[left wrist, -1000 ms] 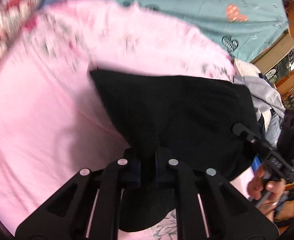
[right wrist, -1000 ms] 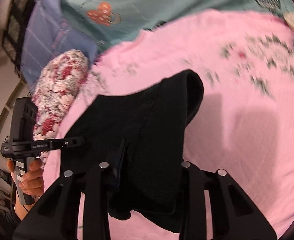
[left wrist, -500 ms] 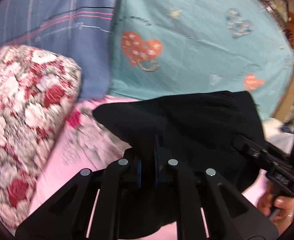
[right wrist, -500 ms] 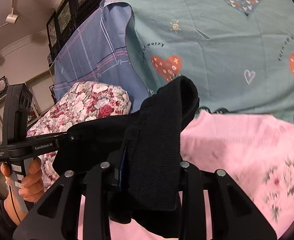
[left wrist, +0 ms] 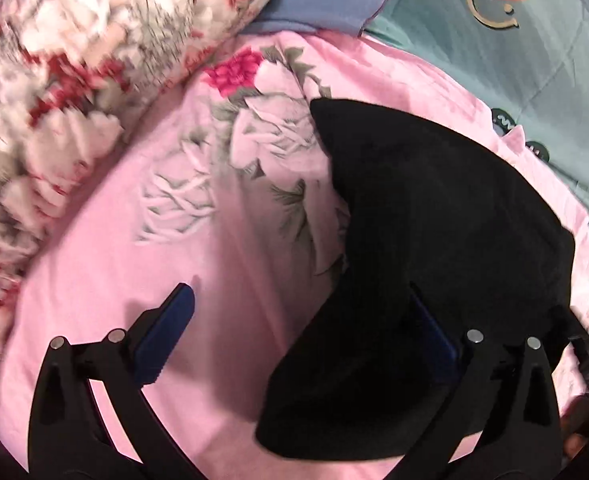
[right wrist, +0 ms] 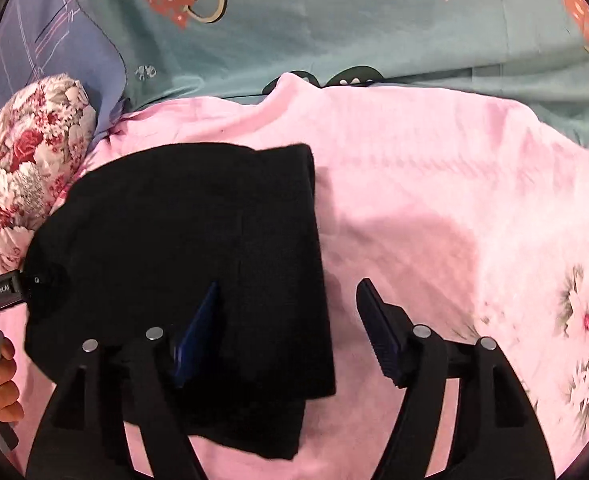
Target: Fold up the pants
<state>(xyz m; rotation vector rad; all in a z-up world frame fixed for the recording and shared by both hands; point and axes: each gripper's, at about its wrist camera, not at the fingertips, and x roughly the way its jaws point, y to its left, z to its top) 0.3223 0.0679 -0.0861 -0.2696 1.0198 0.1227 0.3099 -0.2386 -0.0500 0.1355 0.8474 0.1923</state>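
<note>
Floral pillow [right wrist: 26,160] lies at far left. Left gripper [left wrist: 302,336]: jaws spread wide, released, right finger under the cloth's edge. Black pants [right wrist: 198,264] lie folded on the pink blanket [right wrist: 434,200]. Right gripper [right wrist: 290,328]: jaws apart, released, straddling the right edge of the pants. Teal sheet [right wrist: 334,20] lies behind.

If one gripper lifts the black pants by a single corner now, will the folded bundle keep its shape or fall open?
The black pants would probably fall open: they are soft layers lying loosely on the pink blanket, and nothing pins them. They look limp, since the edges curve and sag. Both the left gripper and right gripper are open, so nothing holds them.
</note>
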